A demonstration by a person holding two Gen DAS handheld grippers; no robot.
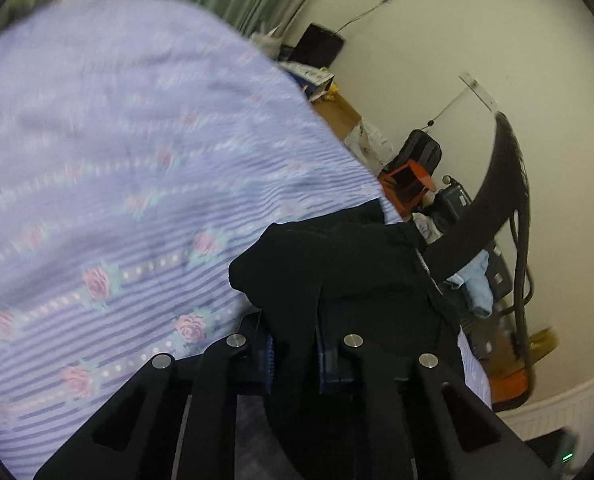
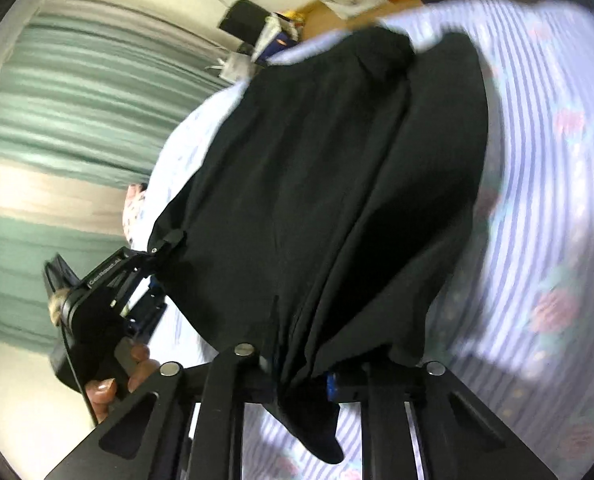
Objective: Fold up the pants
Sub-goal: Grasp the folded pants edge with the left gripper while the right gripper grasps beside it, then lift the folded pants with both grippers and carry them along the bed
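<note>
The black pants point(image 2: 329, 184) hang stretched between my two grippers above a lilac striped bedsheet with roses point(image 2: 537, 208). My right gripper point(image 2: 297, 368) is shut on one bunched corner of the pants. My left gripper point(image 1: 293, 344) is shut on another corner of the pants point(image 1: 337, 264). In the right wrist view the left gripper point(image 2: 153, 256) shows at the left, held by a hand, pinching the cloth's edge. The far end of the pants trails on the bed.
The bedsheet point(image 1: 117, 160) fills the left wrist view. Green curtains point(image 2: 57, 100) hang behind. Beside the bed stand a cluttered wooden desk point(image 1: 337, 112), an orange box point(image 1: 405, 184), a fan point(image 1: 509, 200) and light blue clothes point(image 1: 477, 284).
</note>
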